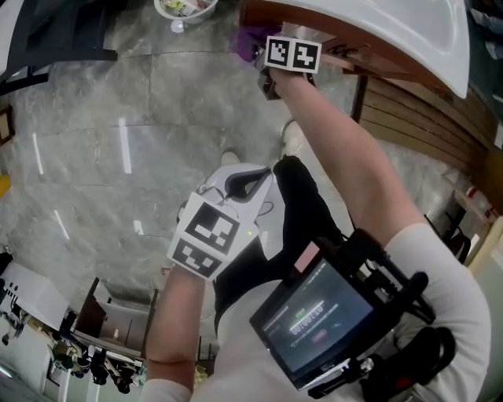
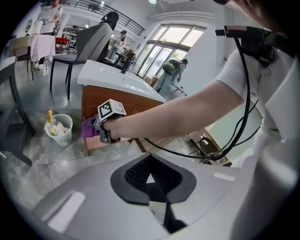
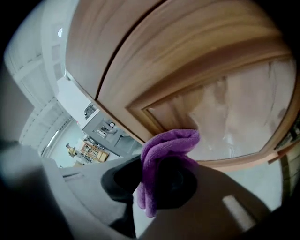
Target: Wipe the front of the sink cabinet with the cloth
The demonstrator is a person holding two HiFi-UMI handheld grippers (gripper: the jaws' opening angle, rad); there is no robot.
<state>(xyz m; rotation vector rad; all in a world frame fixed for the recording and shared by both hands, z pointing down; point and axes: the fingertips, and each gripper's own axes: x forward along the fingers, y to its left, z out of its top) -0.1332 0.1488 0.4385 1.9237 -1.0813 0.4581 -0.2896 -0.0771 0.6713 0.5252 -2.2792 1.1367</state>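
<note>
Step in hand: wiping, mid-stroke by the look of it. Right claw is clamped on the purple cloth, with a wad of it bulging out past the jaw tips and pressed on the front of the sink cabinet. Contact is at the lower left corner of the recessed door panel, just beside the frame edge. The panel shows a smeary sheen above and right of the cloth, probably damp from wiping, though I can't be sure.

In the head view the right arm reaches forward and the cloth sits under the white sink, low on the cabinet. The left gripper view agrees: cloth against the wood, near the floor, with a small basket of rubbish just beside the cabinet.

Left claw has its jaws together with nothing between them. It hangs near the person's body, well apart from the cabinet, with no part in the job.

Next move calls for:
- keeping the cloth pressed flat and dragging it across the panel toward the unwiped right side
- holding the grip firm, since only 1 fold is pinched and the loose wad could slip
- then covering the frame and the slatted side, which look untouched

Progress: partway, 1 panel patch done at best.
</note>
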